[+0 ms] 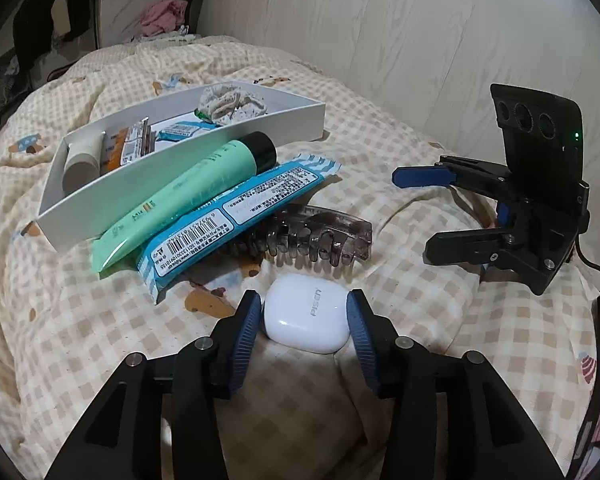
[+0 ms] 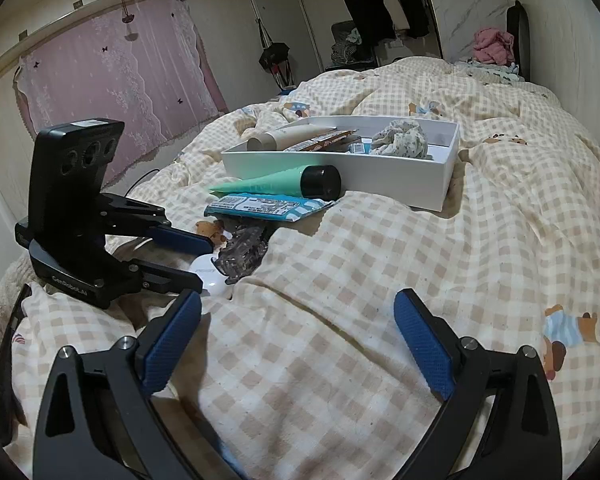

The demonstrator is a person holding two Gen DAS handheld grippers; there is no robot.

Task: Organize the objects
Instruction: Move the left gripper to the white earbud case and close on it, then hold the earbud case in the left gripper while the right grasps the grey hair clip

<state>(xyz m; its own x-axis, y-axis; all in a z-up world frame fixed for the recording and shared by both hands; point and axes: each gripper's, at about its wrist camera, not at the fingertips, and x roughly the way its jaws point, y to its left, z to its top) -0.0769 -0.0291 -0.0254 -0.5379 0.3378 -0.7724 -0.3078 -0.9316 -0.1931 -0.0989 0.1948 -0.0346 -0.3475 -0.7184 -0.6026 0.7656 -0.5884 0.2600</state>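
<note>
A white earbud case (image 1: 306, 320) lies on the checked blanket (image 1: 100, 320), between the blue pads of my left gripper (image 1: 304, 312). The pads stand close beside its two sides, and the gripper is open. Just beyond it lies a smoky clear hair claw clip (image 1: 320, 236), partly under a blue snack packet (image 1: 236, 216) and a green tube (image 1: 204, 184) with a black cap. These lean against the white tray (image 1: 180, 168). My right gripper (image 2: 298, 300) hangs open over bare blanket with nothing between its fingers. In the right wrist view the left gripper (image 2: 204, 262) is at the left, with the case (image 2: 210, 280) at its tips.
The tray (image 2: 340, 172) holds a cream tube (image 2: 284, 136), a floral scrunchie (image 2: 400, 138) and several small packets. The bed meets a wall (image 1: 420, 40) on the far side in the left wrist view. Clothes hang on a rack (image 2: 380, 4) beyond the bed, and folds ridge the blanket.
</note>
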